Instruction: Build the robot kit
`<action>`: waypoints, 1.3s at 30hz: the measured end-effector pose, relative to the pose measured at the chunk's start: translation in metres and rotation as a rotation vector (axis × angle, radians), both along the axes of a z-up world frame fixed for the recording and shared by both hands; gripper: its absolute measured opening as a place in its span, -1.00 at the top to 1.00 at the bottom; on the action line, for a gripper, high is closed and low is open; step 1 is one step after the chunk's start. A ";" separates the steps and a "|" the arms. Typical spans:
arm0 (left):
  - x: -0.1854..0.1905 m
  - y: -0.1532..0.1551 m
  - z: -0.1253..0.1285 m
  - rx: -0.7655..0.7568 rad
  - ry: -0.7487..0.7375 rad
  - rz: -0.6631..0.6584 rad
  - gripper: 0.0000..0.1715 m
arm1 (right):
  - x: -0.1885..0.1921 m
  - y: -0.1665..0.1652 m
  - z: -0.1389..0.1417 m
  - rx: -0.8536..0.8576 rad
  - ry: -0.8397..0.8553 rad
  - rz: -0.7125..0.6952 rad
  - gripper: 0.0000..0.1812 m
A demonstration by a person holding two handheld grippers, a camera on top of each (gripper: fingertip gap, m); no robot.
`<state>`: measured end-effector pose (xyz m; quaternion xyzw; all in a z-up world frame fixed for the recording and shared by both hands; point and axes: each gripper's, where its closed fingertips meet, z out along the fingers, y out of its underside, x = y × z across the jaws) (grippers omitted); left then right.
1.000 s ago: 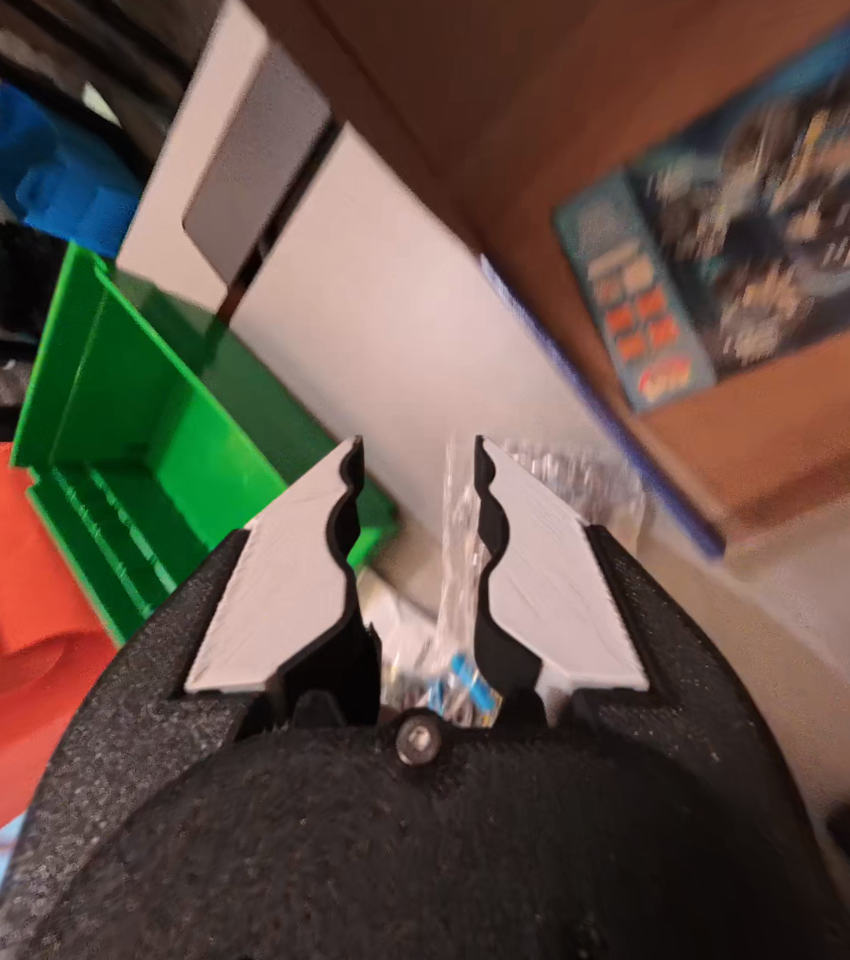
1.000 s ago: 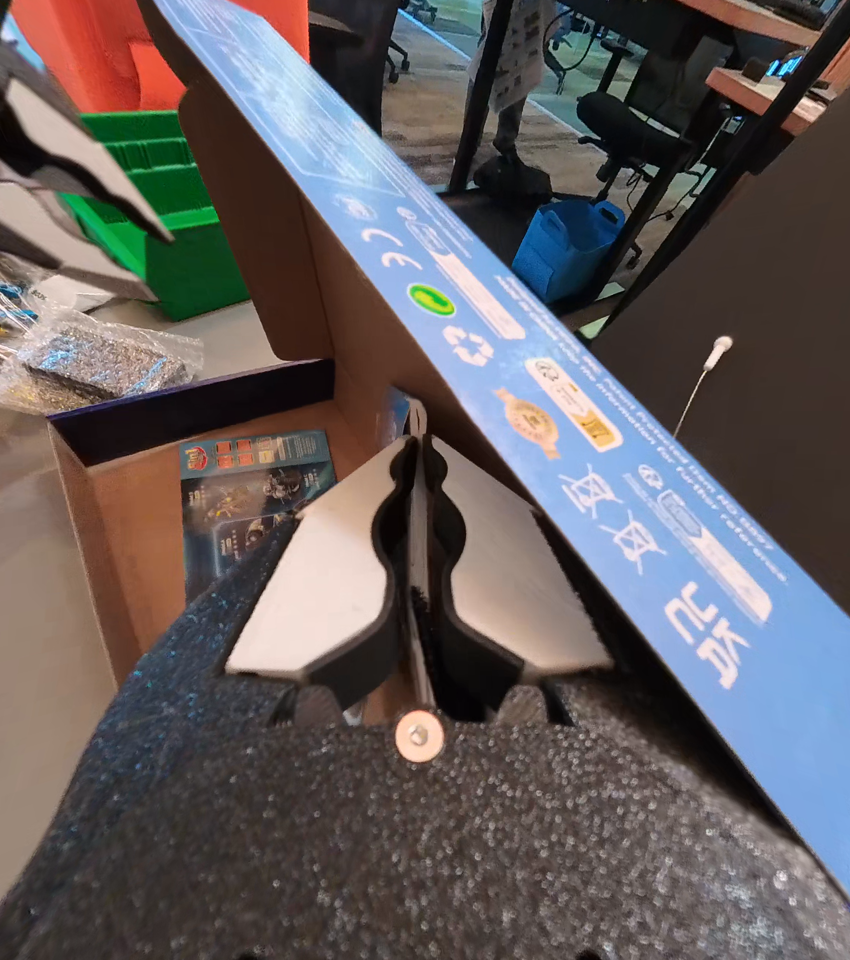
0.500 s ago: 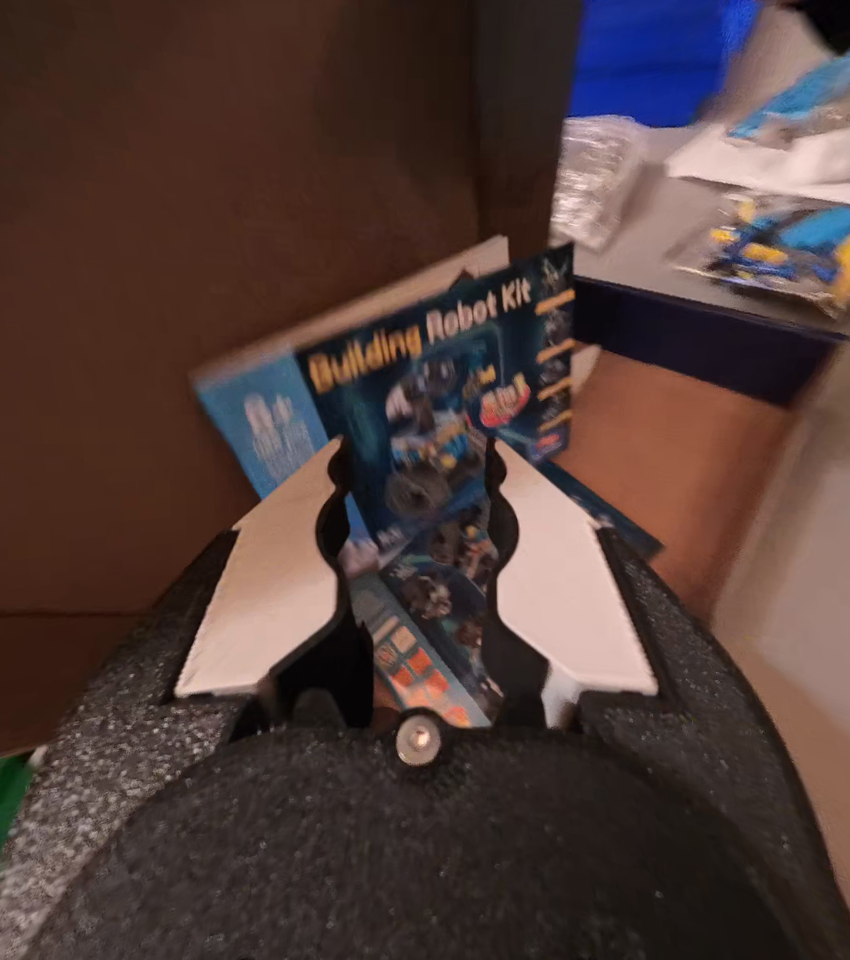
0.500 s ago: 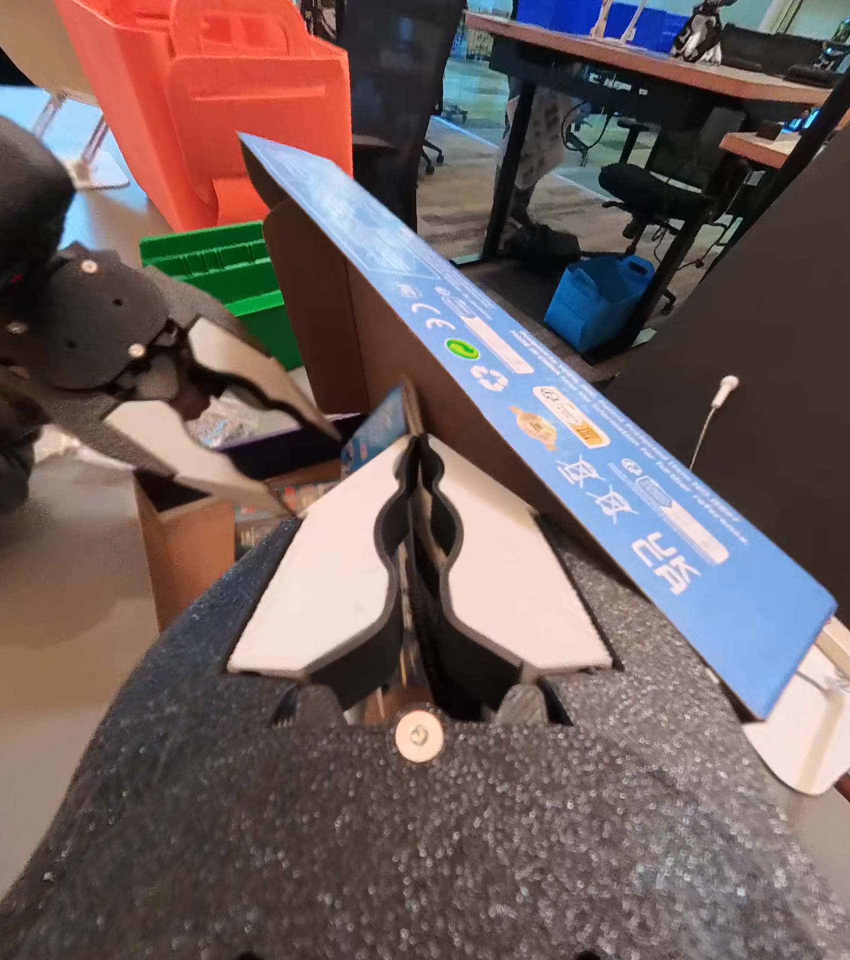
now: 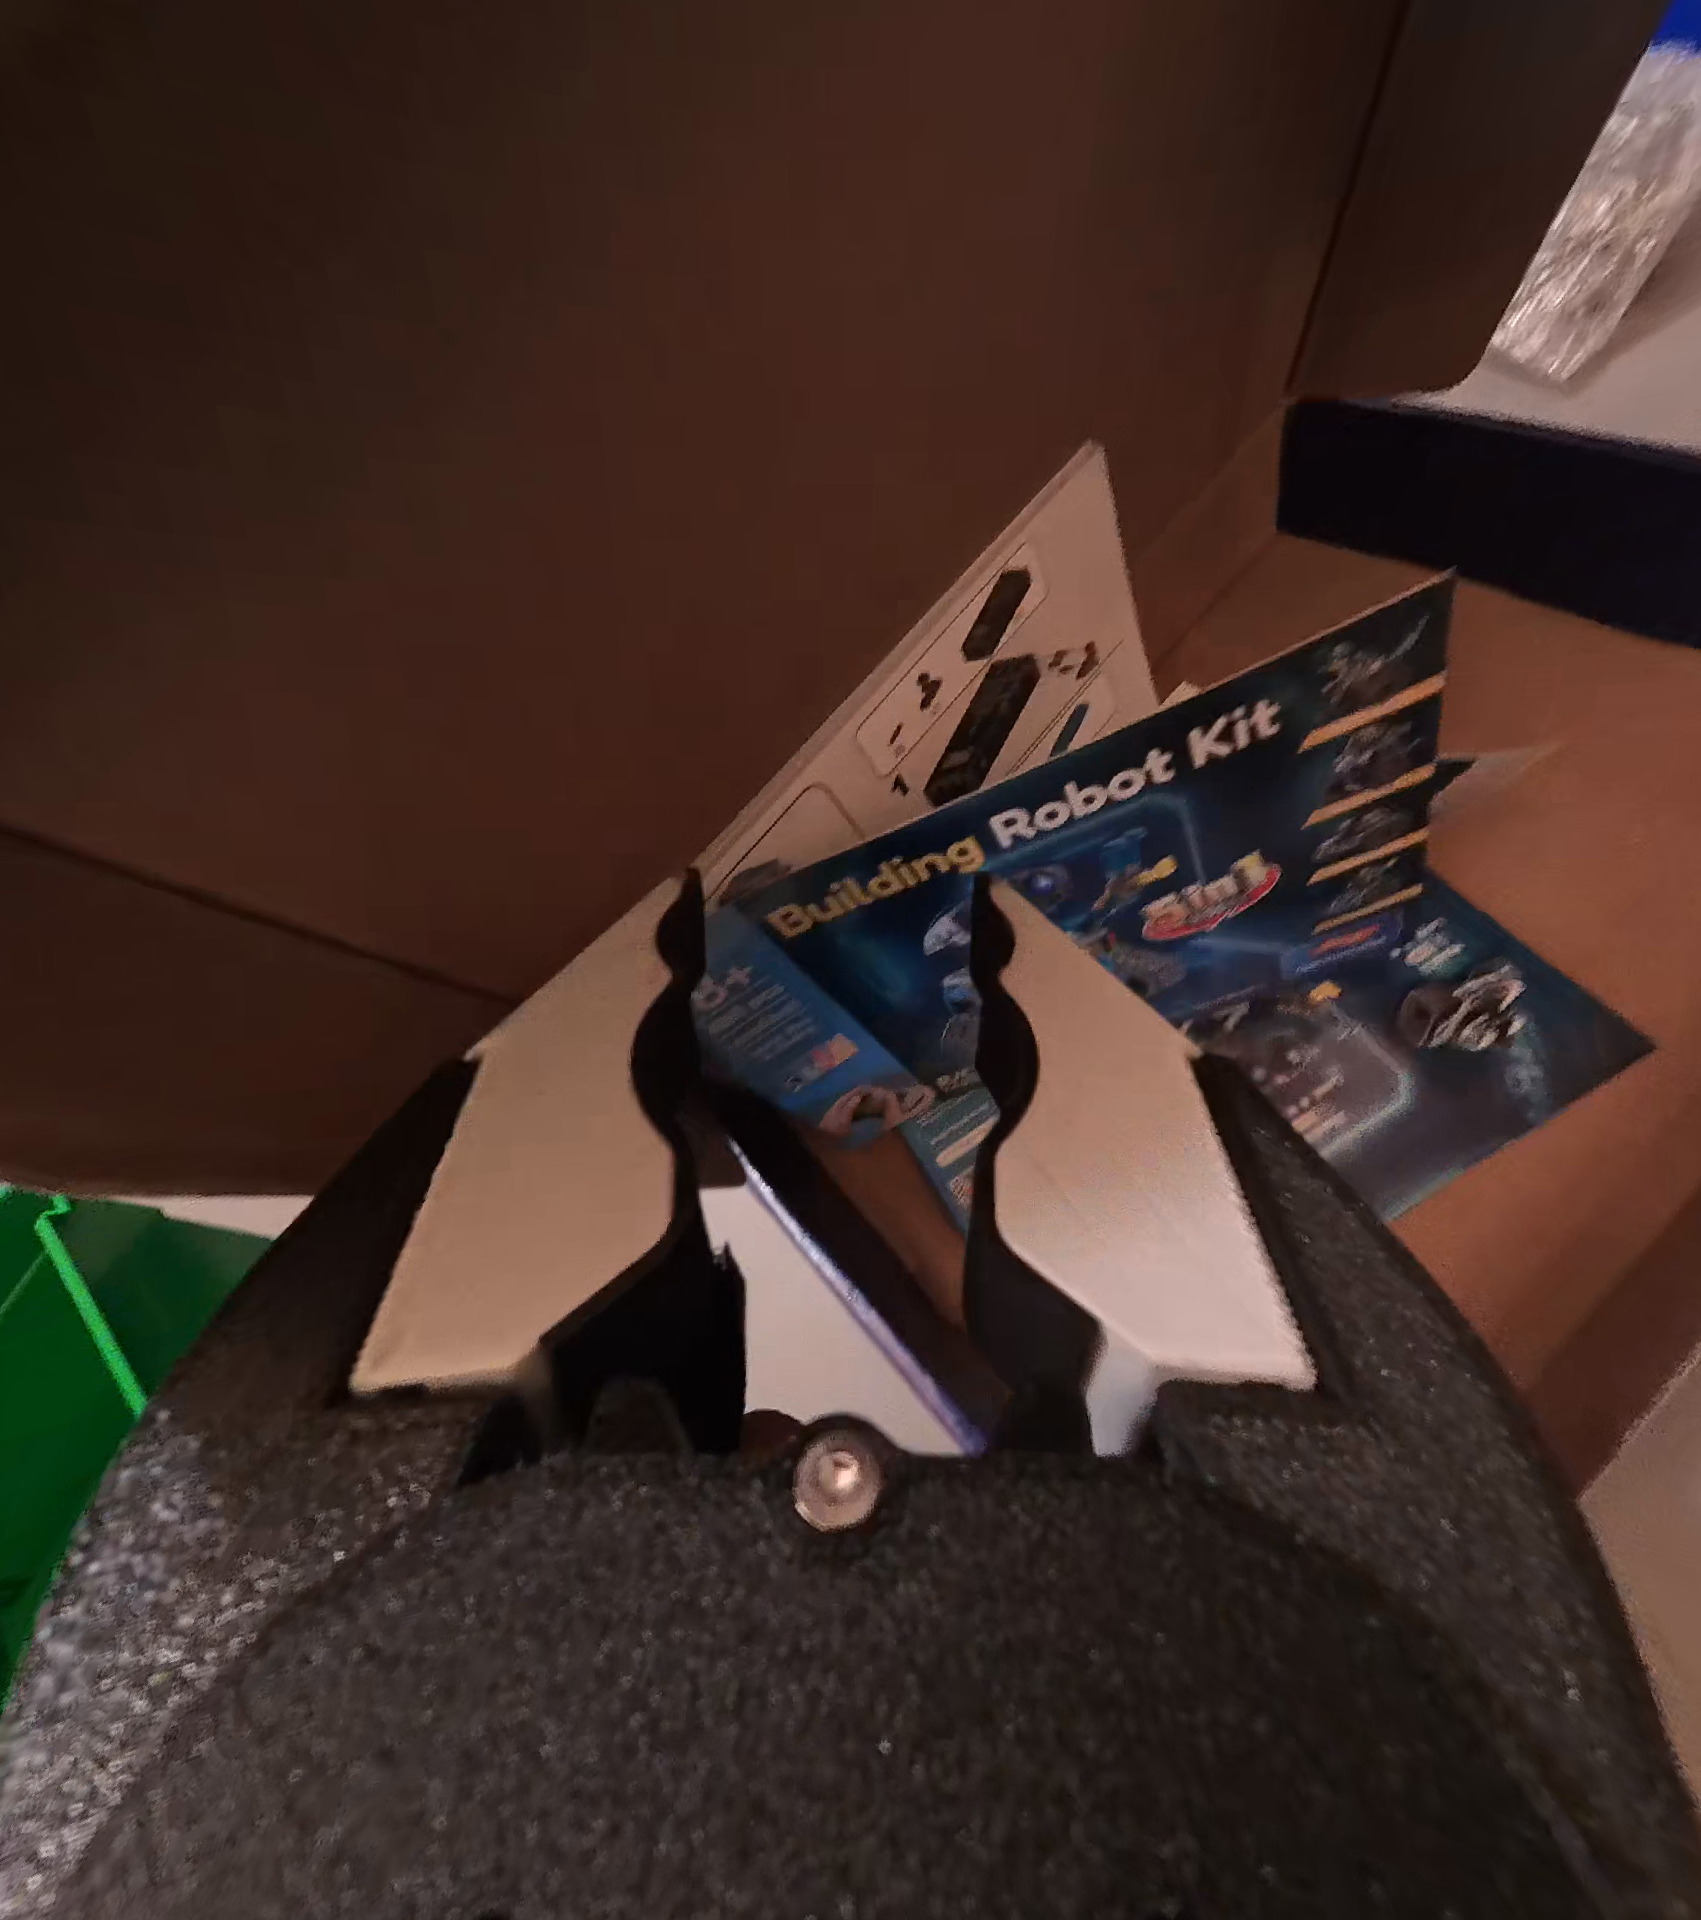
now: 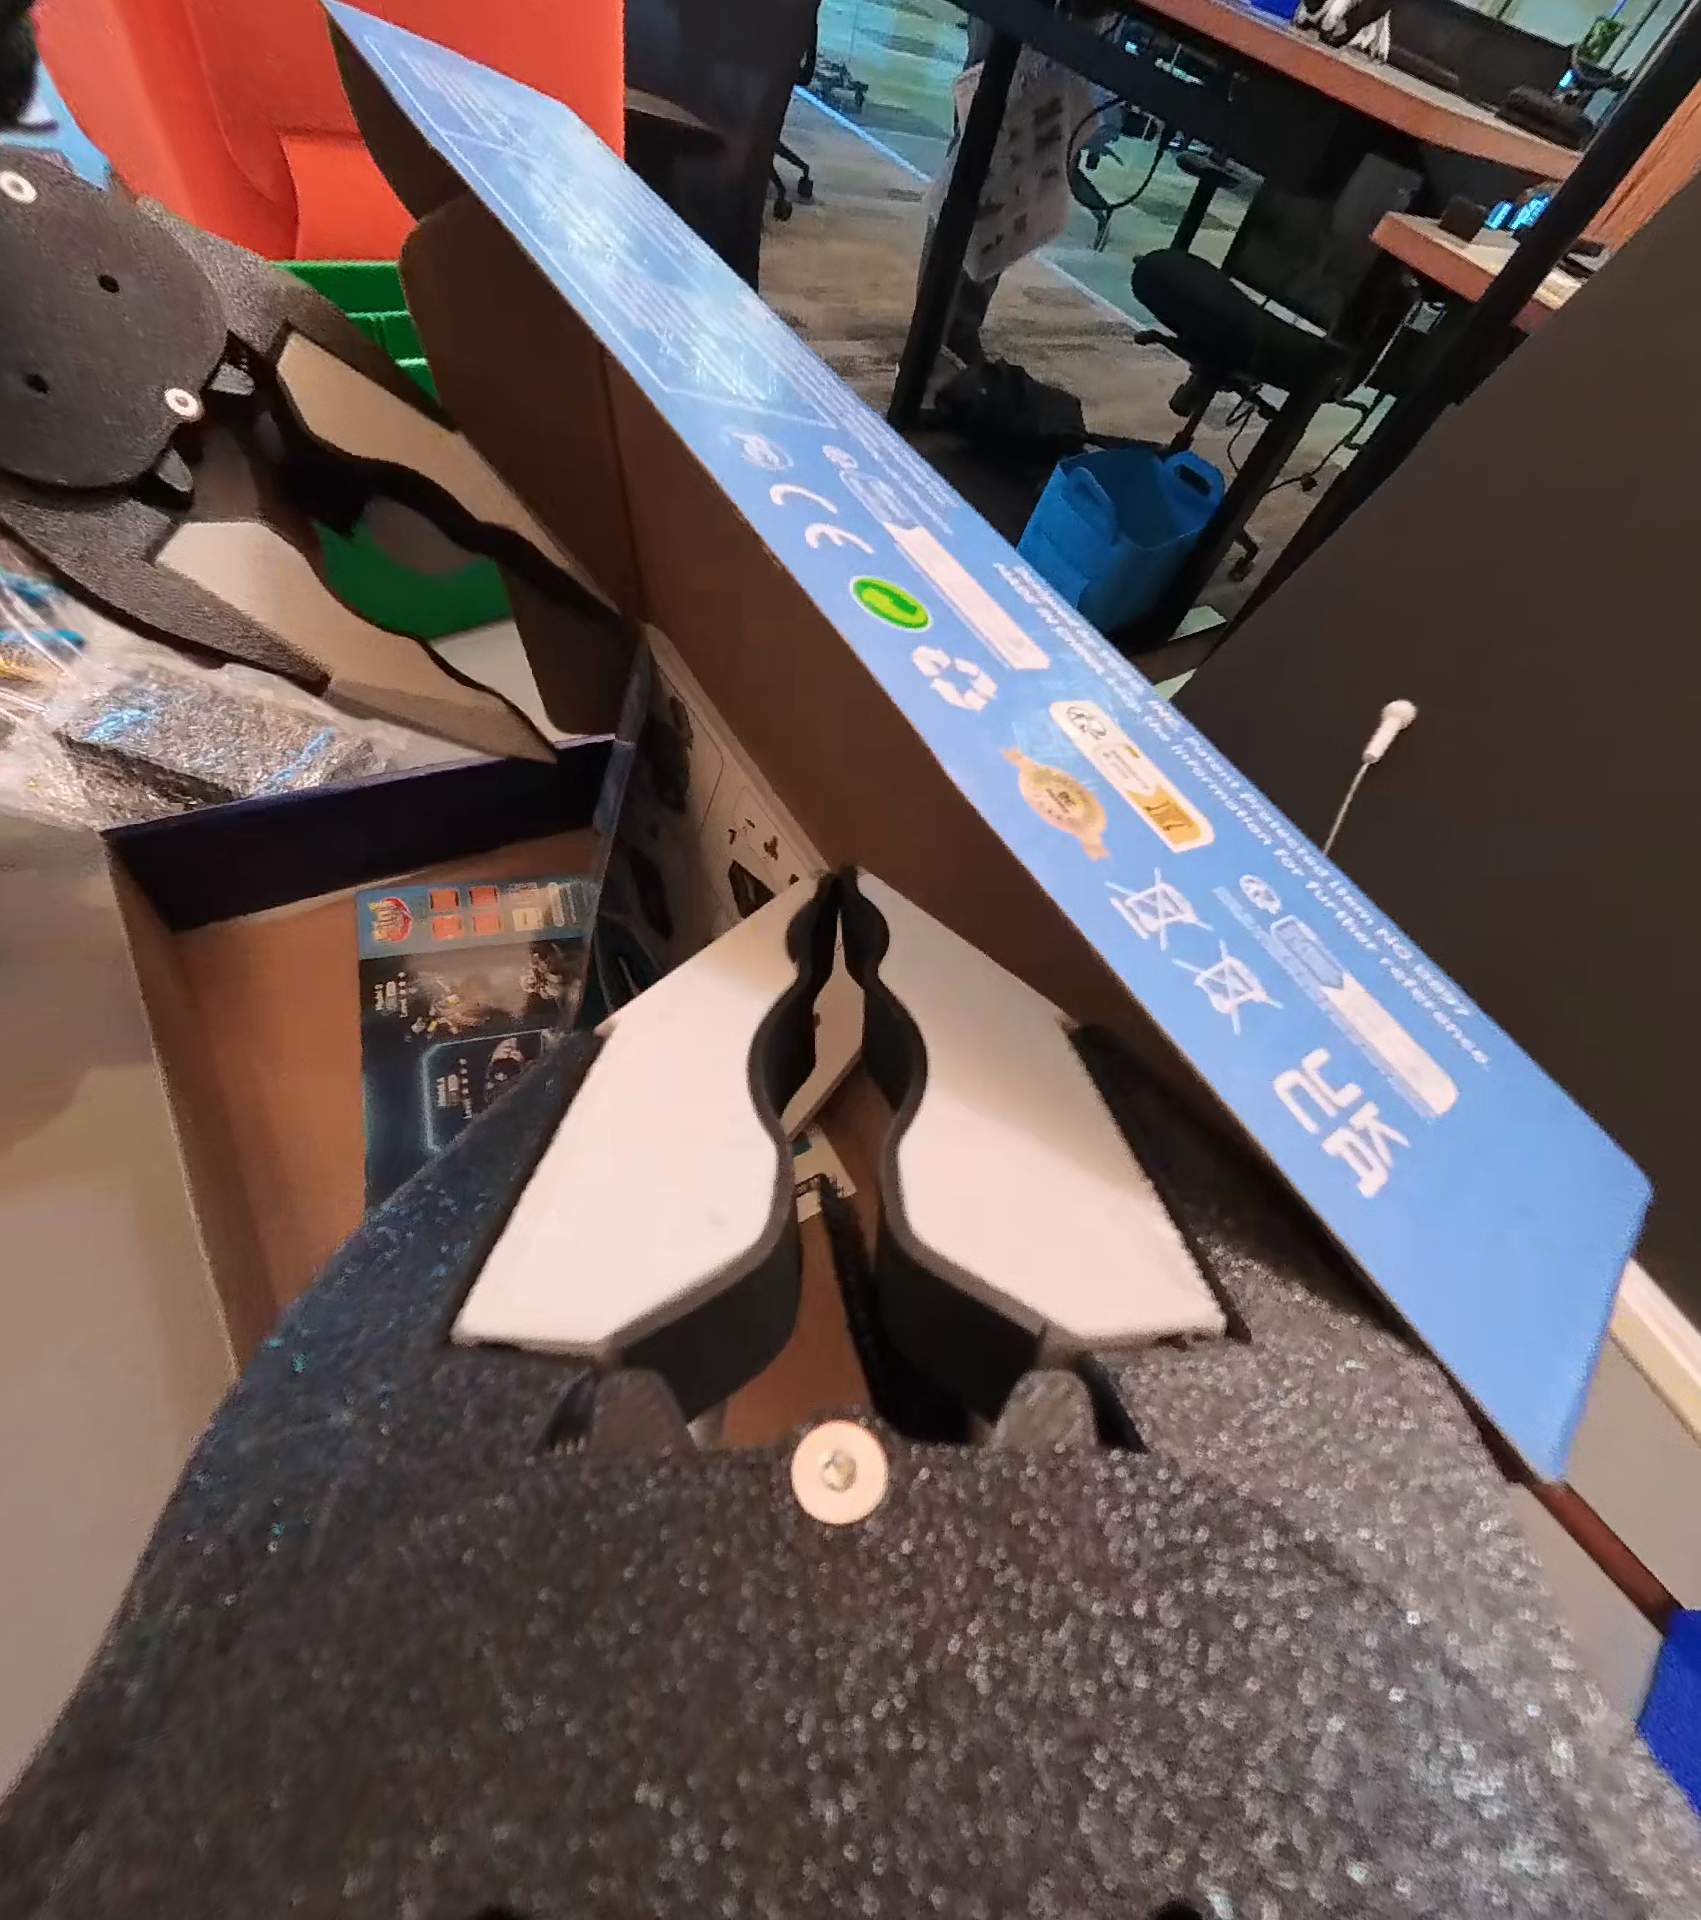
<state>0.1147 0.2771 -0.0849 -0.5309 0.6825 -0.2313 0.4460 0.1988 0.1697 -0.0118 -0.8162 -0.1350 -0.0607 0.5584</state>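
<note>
An open cardboard box [image 6: 233, 1039] has its blue-printed lid [image 6: 929, 623] raised at a slant. In the left wrist view I see the lid's brown underside [image 5: 617, 416]. A blue booklet [image 5: 1189, 914] leans inside the box and also shows in the right wrist view [image 6: 472, 966]. A white instruction booklet [image 5: 1012, 675] stands on edge behind it, under the lid [image 6: 711, 790]. My right gripper [image 6: 841, 888] is shut on the white booklet's near corner. My left gripper [image 5: 835, 904] is open and empty. It points into the box at the blue booklet, over the far rim [image 6: 555, 675].
A green bin [image 6: 389, 582] and an orange crate [image 6: 233, 125] stand behind the box. Clear bags of parts [image 6: 150, 727] lie on the grey table beside the box. A dark panel [image 6: 1552, 623] stands at the right. A blue tub [image 6: 1116, 530], chairs and desks are on the floor beyond. Spacing between my two grippers at the tips: around 15 cm.
My left gripper swung from the bags and green bin to the box mouth and came closer to the booklets, staying open. The right gripper stayed shut; the white booklet now stands more upright.
</note>
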 end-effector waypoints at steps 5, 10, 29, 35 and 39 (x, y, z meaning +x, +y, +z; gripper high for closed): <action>0.002 -0.002 0.000 0.069 -0.018 -0.026 0.41 | -0.007 -0.001 0.001 0.015 0.021 0.013 1.00; 0.007 -0.026 0.011 0.026 -0.056 -0.091 0.41 | -0.018 -0.003 0.000 -0.008 0.005 0.040 0.99; -0.032 -0.011 0.146 -0.321 -0.582 -0.026 0.61 | -0.088 0.021 -0.159 -0.348 0.018 0.025 0.75; -0.031 -0.007 0.140 -0.261 -0.565 -0.012 0.61 | -0.093 0.026 -0.094 -0.165 0.179 0.083 1.00; -0.032 -0.010 0.142 -0.264 -0.573 -0.026 0.61 | -0.101 0.015 -0.055 -0.099 0.338 0.170 1.00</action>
